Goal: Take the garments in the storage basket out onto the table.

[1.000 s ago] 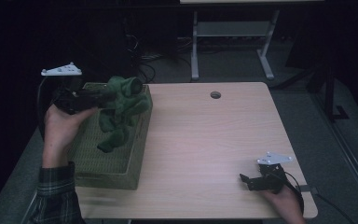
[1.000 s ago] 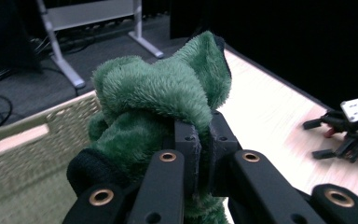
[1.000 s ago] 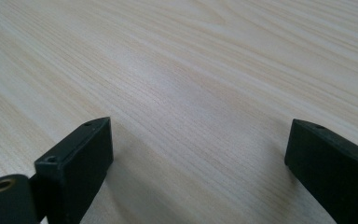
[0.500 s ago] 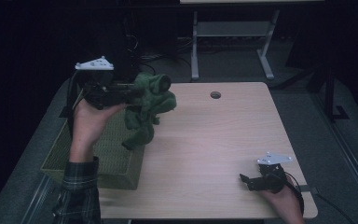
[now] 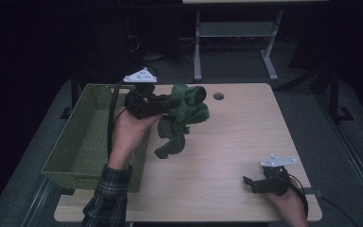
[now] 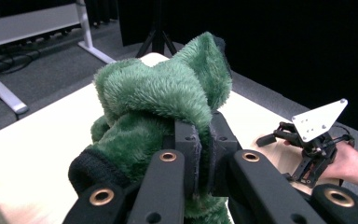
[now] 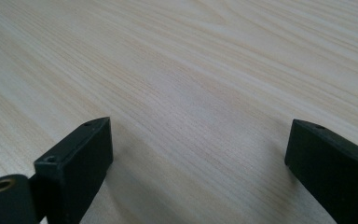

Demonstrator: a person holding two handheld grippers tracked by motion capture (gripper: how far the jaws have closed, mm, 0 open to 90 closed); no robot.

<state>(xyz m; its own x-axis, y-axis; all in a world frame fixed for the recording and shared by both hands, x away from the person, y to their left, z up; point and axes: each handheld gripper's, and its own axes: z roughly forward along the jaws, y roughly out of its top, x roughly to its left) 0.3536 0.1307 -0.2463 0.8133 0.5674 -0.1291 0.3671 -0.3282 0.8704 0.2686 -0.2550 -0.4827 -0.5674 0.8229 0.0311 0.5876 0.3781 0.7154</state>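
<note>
Green fleece [image 5: 182, 116] beyond basket rim [image 5: 142, 146]

A lab or studio set up for recording: black curtains [image 5: 38, 42] close off the far and left sides, cables [image 5: 146, 52] trail over grey carpet, and a white-legged bench frame [image 5: 236, 42] (far side) stands beyond the lone wooden table [image 5: 246, 132].

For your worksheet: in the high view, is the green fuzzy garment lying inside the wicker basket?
No. The green fuzzy garment hangs clamped in the left gripper above the table, right of the wicker basket.
</note>
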